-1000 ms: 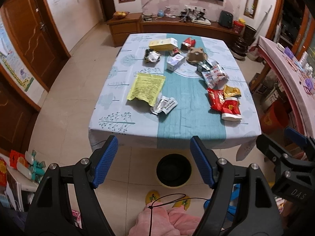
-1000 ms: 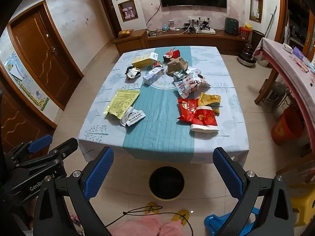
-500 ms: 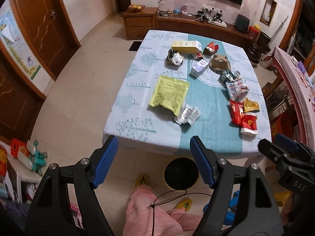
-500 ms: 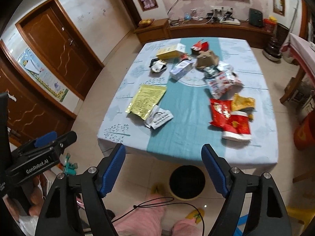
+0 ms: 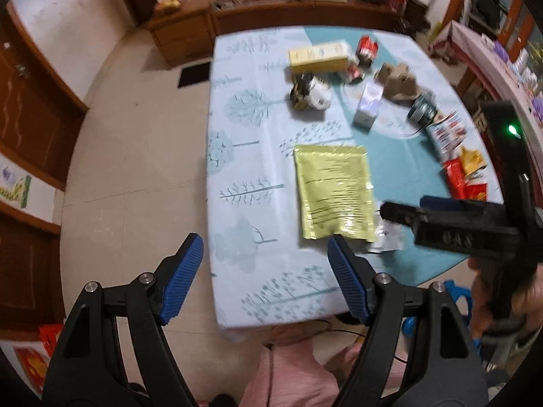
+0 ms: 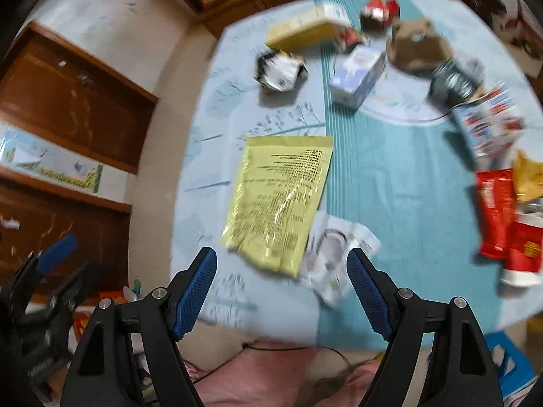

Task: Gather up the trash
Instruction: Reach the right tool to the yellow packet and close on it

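We look down on the table [image 6: 400, 176] in its pale tree-print cloth with a teal runner, where the trash lies scattered: a yellow foil pouch [image 6: 281, 200] flat near the front edge, and a crumpled white wrapper [image 6: 336, 254] touching its lower right corner. Our left gripper [image 5: 264, 271] and right gripper [image 6: 281, 288] both hover with jaws spread and nothing between them.

Both grippers have swung down closer over the table [image 6: 390, 176], the right gripper [image 6: 281, 288] narrowing its empty jaws.
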Tool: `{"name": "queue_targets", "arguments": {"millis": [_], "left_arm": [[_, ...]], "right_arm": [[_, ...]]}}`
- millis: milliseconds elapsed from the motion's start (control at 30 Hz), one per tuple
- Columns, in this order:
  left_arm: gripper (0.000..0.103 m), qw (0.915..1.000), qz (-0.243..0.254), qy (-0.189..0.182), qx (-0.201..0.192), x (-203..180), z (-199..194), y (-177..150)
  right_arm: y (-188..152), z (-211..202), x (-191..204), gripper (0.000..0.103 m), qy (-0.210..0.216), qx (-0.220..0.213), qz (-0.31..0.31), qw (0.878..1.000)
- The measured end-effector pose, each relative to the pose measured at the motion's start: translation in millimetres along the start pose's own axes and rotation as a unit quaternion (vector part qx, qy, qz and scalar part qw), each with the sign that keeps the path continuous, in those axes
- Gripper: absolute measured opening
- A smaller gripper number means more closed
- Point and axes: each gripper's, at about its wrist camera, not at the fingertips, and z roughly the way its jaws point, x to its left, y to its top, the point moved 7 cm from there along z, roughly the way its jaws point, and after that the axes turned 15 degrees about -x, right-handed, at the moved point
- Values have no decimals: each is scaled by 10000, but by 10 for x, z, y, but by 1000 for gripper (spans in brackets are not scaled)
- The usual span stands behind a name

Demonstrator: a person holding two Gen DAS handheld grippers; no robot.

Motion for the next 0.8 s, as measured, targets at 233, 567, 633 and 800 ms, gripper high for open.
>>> {"name": "queue_targets", "arguments": {"millis": [233,567,633,800], "left_arm": [[74,9987,209,-262,385,155,756,-29],[74,9961,167,-482,718,251,1129,-61],[74,9958,166,-499,749,266,1143,-76],[74,9951,228,-586,761,250,1140,-93]], "right_arm": [[118,888,-173,81,-327,402,485,9975],[83,1466,56,58,-778,612,-141,9950],[108,1505,107,39,-787,481,-172,9956],[126,1547,230,12,-757,417,-229,9960]]}}
